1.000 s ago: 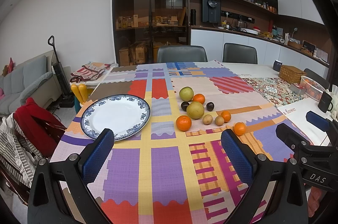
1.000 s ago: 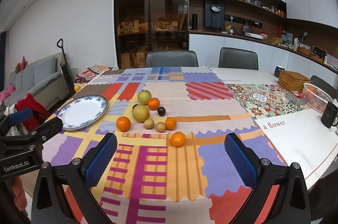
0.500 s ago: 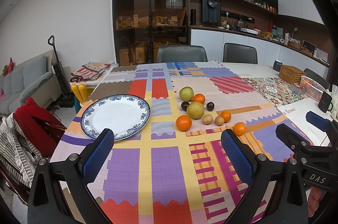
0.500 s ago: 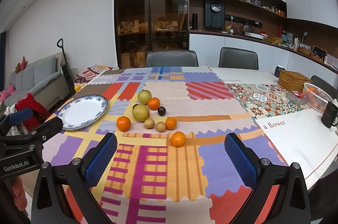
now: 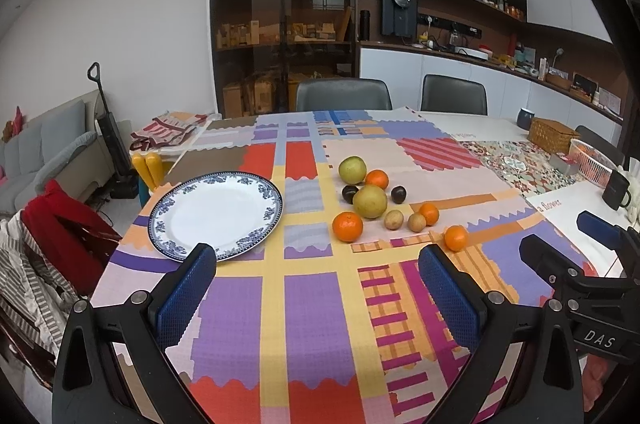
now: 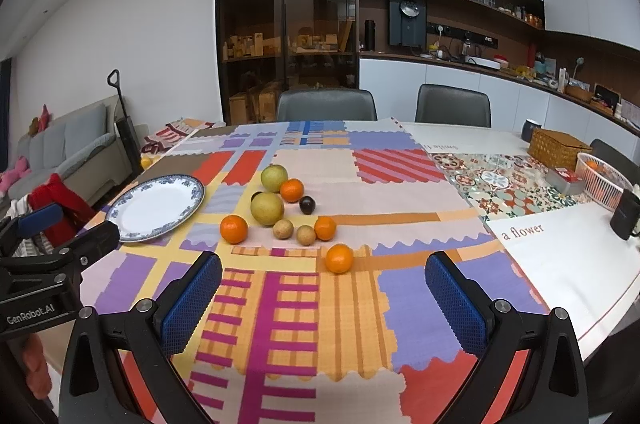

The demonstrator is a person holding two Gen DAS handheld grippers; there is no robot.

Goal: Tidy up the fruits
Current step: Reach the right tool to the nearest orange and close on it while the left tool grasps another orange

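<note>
While both tools hover above the patchwork tablecloth [image 5: 304, 304], the left gripper [image 5: 318, 294] and right gripper [image 6: 324, 298] have jaws spread wide, holding nothing. The fruits [image 6: 276, 212] lie clustered mid-table, just right of the empty blue-rimmed plate [image 5: 216, 214]; one orange [image 6: 339, 258] sits nearest.

Glossy glazed plate [image 5: 216, 212] on a matt woven cloth [image 5: 304, 304]; jaws' pads dimpled.
</note>
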